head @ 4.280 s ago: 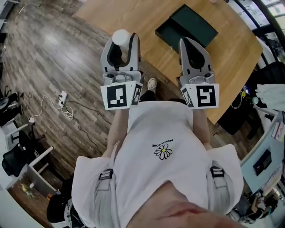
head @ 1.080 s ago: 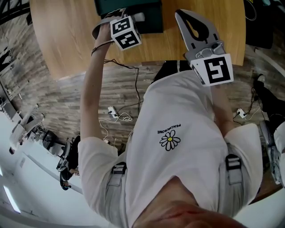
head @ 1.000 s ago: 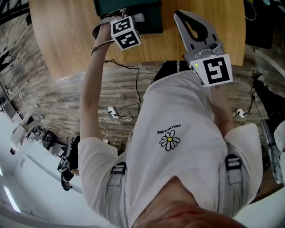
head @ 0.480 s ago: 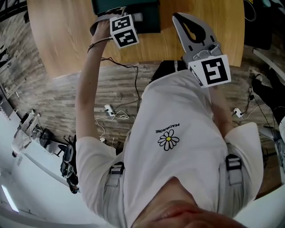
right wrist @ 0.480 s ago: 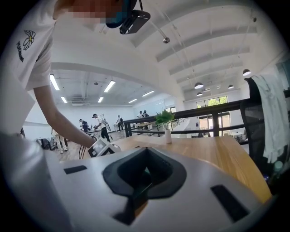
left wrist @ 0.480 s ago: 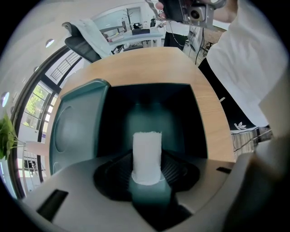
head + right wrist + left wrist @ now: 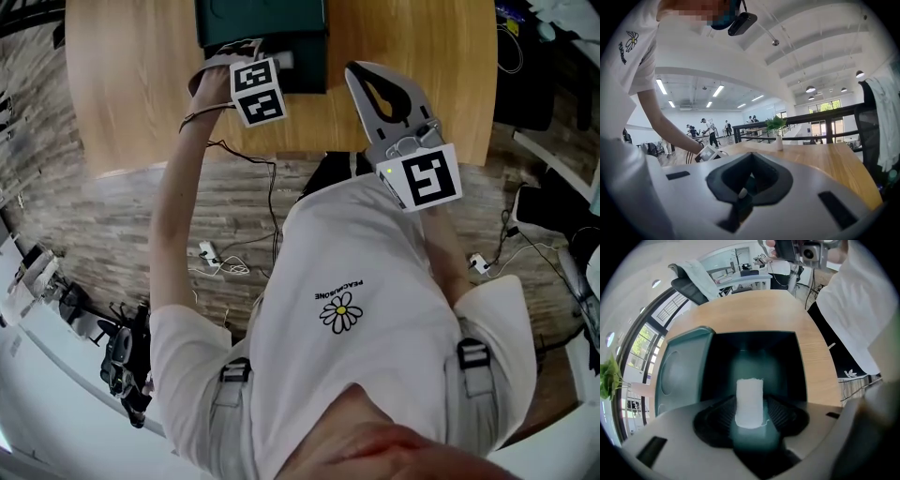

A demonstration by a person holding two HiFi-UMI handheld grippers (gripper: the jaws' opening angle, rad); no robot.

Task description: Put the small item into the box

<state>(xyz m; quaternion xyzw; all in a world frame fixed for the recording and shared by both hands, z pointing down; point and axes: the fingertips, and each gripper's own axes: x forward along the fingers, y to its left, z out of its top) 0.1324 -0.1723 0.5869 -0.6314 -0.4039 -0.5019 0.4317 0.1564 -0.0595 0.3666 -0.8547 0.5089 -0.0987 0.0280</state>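
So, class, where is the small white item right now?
In the left gripper view, the white item sits between the left gripper's opening jaws, above the open green box on the table.

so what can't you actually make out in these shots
- Left gripper view: whether the white item touches the box floor; seen end-on between the opening jaws of the left gripper, any gap is hidden.
- Head view: the box's far end, cut off by the top edge.
- Right gripper view: the distant people, too small.
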